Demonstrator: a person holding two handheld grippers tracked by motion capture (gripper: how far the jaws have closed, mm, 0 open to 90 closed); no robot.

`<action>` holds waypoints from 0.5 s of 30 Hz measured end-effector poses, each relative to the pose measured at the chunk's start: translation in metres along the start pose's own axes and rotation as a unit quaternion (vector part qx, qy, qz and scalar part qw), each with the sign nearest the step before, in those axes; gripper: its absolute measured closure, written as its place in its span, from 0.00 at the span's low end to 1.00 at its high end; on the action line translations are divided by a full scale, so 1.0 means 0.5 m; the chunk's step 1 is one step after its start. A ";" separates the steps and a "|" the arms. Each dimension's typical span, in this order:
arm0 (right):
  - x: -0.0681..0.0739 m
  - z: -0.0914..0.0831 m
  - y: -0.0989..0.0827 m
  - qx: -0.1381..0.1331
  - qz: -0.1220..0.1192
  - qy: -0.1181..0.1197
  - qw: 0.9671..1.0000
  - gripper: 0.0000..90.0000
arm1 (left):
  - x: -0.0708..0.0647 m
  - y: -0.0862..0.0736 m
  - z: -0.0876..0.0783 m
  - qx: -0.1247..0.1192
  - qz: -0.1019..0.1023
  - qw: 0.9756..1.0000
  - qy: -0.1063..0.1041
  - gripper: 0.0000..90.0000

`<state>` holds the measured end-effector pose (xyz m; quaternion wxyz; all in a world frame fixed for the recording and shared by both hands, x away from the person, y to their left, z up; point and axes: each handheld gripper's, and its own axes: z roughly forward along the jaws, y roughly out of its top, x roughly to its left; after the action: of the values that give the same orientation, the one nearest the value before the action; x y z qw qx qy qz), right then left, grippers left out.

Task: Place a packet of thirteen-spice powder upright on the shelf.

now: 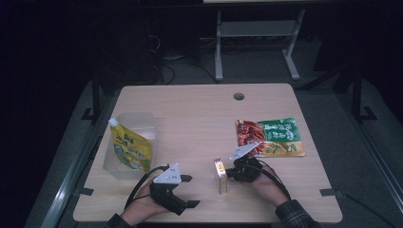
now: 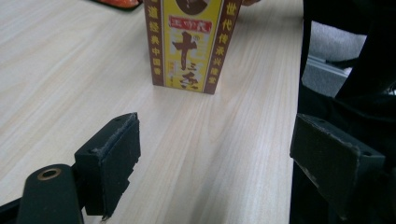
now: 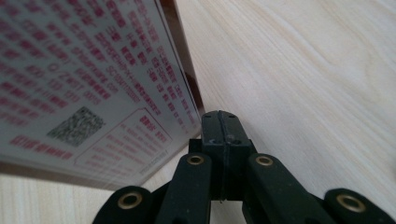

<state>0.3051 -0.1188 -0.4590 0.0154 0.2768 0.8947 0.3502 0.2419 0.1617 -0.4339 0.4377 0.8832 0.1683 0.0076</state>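
- High view: yellow carton stands upright on the surface, near its front edge, between both hands.
- Right tongs pressed together, nothing clamped, tips at the carton's side; right gripper view shows the carton's printed face just beside the closed tips.
- Left tongs spread apart, empty, facing the carton with a gap to it.
- Risk: carton is tall and narrow, so a nudge from the closed right tips likely tips it before the left tongs grab.
- Yellow pouch in clear bin and snack packets well apart, no clash.
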 end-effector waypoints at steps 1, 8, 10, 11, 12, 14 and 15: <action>0.000 0.002 0.001 0.002 -0.002 -0.002 1.000 1.00 | -0.001 0.000 0.002 0.002 0.000 1.000 -0.002 0.17; 0.003 0.014 0.011 0.004 -0.003 0.006 1.000 1.00 | -0.001 -0.003 0.009 0.008 -0.002 1.000 -0.003 0.17; 0.003 0.019 0.014 0.004 -0.009 0.007 1.000 1.00 | -0.002 -0.004 0.011 0.009 -0.001 1.000 -0.004 0.17; 0.004 0.020 0.015 0.004 -0.007 0.009 1.000 1.00 | -0.002 -0.004 0.012 0.011 0.000 1.000 -0.005 0.17; 0.003 0.022 0.016 0.006 -0.012 0.007 1.000 1.00 | -0.002 -0.004 0.012 0.012 0.002 1.000 -0.005 0.17; 0.004 0.026 0.019 0.004 -0.012 0.010 1.000 1.00 | -0.002 -0.004 0.013 0.013 0.003 1.000 -0.006 0.17; 0.004 0.027 0.021 0.005 -0.015 0.009 1.000 1.00 | -0.002 -0.004 0.013 0.013 0.004 1.000 -0.006 0.17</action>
<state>0.3112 -0.1031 -0.4624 0.0111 0.2607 0.9004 0.3481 0.2416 0.1575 -0.4392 0.4267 0.8897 0.1624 0.0022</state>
